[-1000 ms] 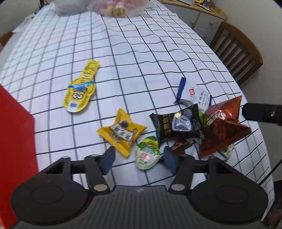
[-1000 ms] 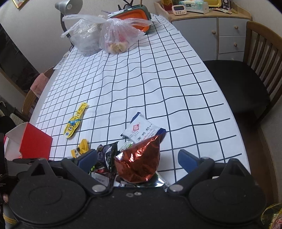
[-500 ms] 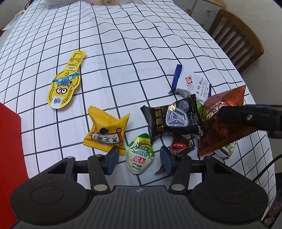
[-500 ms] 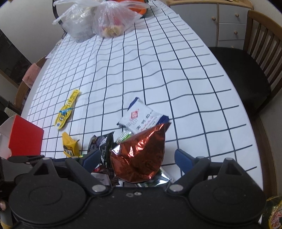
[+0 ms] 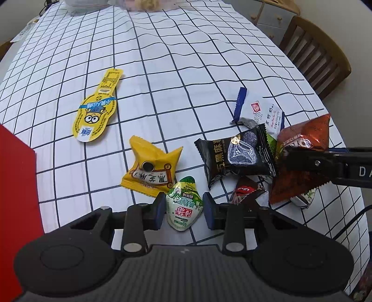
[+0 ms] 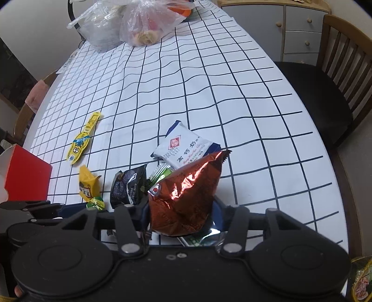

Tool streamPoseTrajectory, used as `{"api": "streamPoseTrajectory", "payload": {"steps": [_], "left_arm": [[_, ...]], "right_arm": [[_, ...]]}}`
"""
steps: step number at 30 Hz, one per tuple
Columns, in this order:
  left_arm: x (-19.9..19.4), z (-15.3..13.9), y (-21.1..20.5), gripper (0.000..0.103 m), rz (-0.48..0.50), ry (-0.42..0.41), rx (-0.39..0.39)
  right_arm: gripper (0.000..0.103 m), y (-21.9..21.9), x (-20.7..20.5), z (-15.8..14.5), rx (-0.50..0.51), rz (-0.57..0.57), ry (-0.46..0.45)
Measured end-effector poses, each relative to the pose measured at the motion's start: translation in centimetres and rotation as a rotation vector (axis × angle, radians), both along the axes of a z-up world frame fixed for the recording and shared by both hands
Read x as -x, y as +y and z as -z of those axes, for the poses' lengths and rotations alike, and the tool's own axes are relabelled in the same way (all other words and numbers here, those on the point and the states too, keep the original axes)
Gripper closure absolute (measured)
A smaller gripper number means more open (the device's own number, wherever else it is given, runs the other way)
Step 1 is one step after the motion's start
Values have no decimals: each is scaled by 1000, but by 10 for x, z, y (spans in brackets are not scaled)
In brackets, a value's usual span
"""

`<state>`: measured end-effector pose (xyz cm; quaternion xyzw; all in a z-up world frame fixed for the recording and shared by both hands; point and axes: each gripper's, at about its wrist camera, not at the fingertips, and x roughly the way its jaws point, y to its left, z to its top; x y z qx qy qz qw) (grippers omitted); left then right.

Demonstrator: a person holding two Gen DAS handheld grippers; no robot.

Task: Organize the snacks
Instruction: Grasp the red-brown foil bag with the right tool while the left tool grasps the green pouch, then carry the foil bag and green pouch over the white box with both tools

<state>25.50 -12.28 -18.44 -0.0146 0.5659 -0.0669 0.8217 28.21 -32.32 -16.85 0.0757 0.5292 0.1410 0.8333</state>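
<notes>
Your left tongs (image 5: pixel 183 210) hold the green packet (image 5: pixel 184 206); your right tongs (image 6: pixel 181 219) are closing around the brown bag (image 6: pixel 186 197). Next, lift both toward the red box (image 5: pixel 16 185) at nine o'clock.

I counted eight snack packets ahead of my grippers: two yellow (image 5: pixel 96 110) (image 5: pixel 151 168), two green (image 5: pixel 184 205) (image 6: pixel 162 173), and one each black (image 5: pixel 234 154), white (image 5: pixel 258 111), copper (image 6: pixel 186 195) and red-brown (image 5: pixel 246 191); one red box (image 6: pixel 25 178), two plastic bags (image 6: pixel 148 22) (image 6: pixel 97 27).
</notes>
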Motion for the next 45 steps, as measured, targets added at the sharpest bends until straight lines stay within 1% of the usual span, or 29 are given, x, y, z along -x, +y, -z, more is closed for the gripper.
{"api": "streamPoseTrajectory", "payload": {"steps": [5,12,20,25,32,37,45], "left_arm": [[7,-6,9,70,-32,-7,26],[25,-20,22,70,-57,-26,52],[51,-56,44,70,-89,-70,95],[70,-81,62,70,-105,-109,116],[95,-109,95,70,-145,-157,106],[108,-122,122,70,-169,-175,103],[128,-136,171,70,-208,-200,93]], "right_arm": [[56,-4,13,-11,-9,-5,-23],[56,-4,39,-36,-13,-29,-74],[56,9,67,-66,-31,-64,-129],[56,29,84,-85,-36,-103,-164],[56,64,102,-106,-53,-153,-203],[56,93,112,-116,-66,-186,-221],[56,149,126,-122,-74,-250,-236]]}}
